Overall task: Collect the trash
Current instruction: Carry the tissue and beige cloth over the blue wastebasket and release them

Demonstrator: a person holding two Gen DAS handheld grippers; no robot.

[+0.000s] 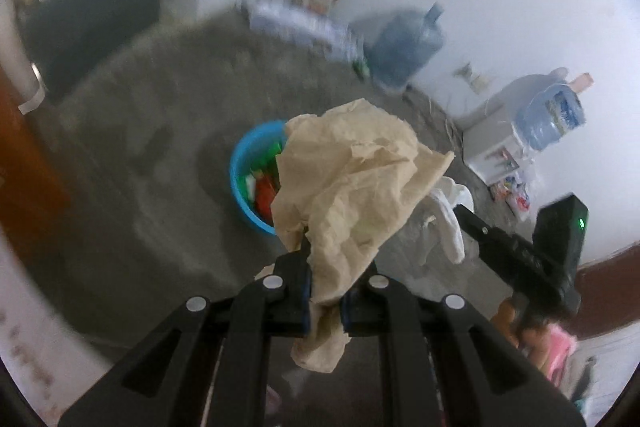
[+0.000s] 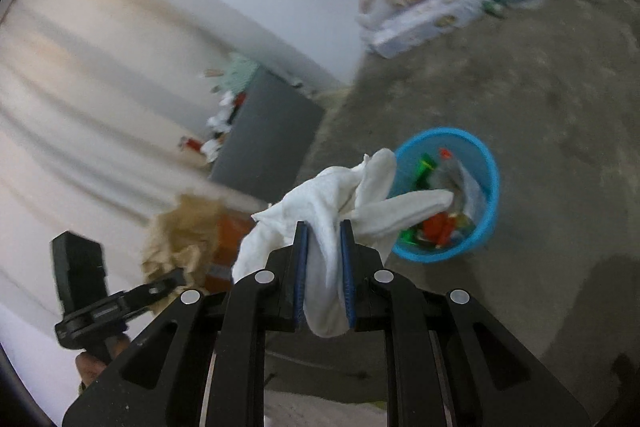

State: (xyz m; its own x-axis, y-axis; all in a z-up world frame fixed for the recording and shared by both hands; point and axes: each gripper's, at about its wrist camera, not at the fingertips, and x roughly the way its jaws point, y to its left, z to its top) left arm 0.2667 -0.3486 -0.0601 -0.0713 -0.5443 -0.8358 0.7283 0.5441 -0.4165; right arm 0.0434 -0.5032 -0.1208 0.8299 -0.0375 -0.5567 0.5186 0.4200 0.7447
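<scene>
My left gripper is shut on a crumpled brown paper and holds it in the air above the floor. My right gripper is shut on a white tissue wad, also held up. A blue bin with red and green wrappers inside stands on the concrete floor just beyond both; it also shows in the right wrist view. The right gripper shows at the right of the left wrist view with the white tissue. The left gripper shows at the lower left of the right wrist view, with the brown paper.
Large blue water jugs stand by the white wall. A flat printed box lies on the floor near the wall. A dark cabinet stands to the left. A white box with small items sits at the right.
</scene>
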